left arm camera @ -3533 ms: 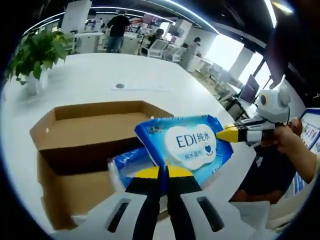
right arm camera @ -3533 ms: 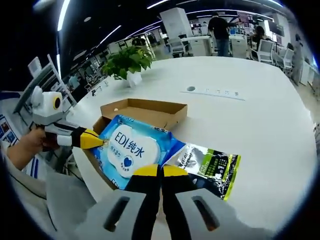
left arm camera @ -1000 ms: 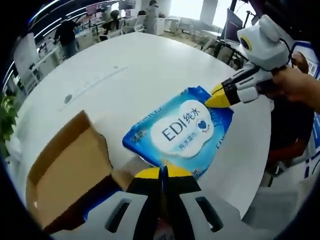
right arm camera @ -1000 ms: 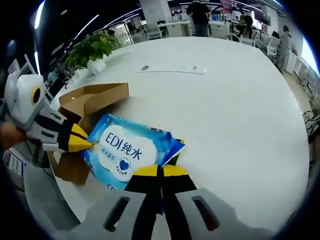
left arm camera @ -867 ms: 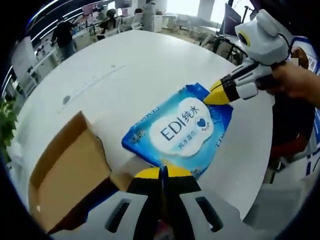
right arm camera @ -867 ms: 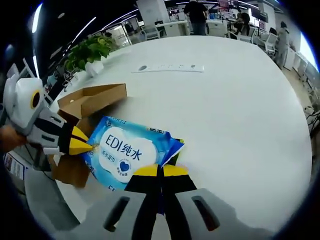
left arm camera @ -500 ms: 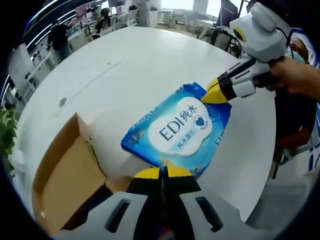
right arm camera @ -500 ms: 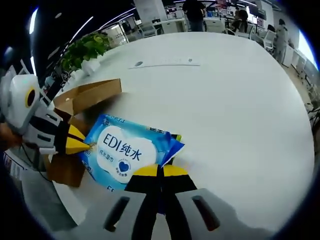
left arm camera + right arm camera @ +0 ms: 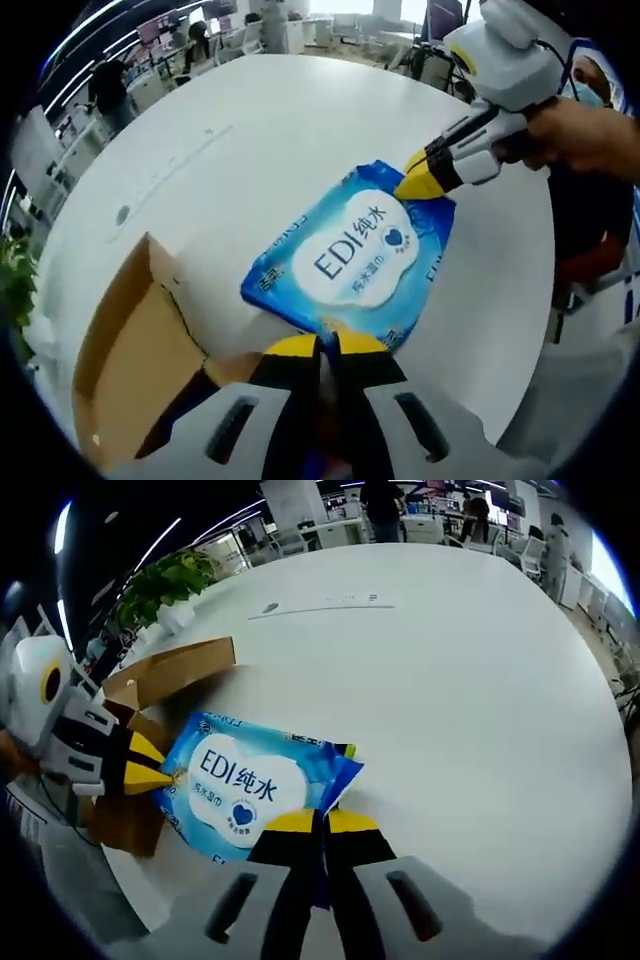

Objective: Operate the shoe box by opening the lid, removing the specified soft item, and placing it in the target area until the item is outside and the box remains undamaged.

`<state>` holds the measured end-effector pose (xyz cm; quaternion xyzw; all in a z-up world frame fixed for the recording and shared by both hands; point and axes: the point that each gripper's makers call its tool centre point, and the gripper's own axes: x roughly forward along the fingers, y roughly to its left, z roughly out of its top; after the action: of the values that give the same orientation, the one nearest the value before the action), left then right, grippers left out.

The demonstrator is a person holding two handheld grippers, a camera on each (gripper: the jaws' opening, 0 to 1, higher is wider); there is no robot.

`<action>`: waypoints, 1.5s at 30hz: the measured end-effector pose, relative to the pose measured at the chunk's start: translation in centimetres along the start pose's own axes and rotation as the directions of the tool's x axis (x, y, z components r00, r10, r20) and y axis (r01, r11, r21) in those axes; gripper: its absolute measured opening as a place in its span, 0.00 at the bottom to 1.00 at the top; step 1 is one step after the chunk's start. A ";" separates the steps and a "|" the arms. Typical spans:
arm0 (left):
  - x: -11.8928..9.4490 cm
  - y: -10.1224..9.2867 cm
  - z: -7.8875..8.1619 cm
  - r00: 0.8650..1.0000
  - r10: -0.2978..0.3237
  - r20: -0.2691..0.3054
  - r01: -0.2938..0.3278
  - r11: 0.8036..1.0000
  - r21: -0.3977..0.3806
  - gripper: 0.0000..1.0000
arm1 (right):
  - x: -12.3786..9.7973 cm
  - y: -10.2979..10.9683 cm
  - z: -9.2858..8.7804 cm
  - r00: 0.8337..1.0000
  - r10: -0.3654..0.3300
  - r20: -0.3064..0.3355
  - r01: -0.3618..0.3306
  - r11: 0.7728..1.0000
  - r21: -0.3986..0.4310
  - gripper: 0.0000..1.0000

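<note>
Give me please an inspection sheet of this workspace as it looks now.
Surface: white round table, mostly bare.
Job's things: blue wipes pack out of the box, over the table, held at two ends; open cardboard shoe box beside it, no damage seen.
Clutter: potted plant; flat socket strip.
Grippers: left gripper shut on the pack; right gripper shut on the pack.
Cables: nothing seen.
Surroundings: office desks, people standing far behind.
</note>
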<state>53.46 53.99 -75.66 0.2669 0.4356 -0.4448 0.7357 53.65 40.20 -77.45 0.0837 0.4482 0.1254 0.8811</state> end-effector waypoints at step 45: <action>-8.9 2.2 -0.5 0.973 -0.011 0.230 0.040 0.992 -0.121 0.21 | -7.4 5.5 2.1 0.998 0.017 0.054 -0.002 0.967 -0.256 0.24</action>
<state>53.19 59.14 -68.04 0.1617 0.3782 -0.4540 0.7904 50.37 43.19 -69.07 -0.0251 0.4033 0.1840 0.8960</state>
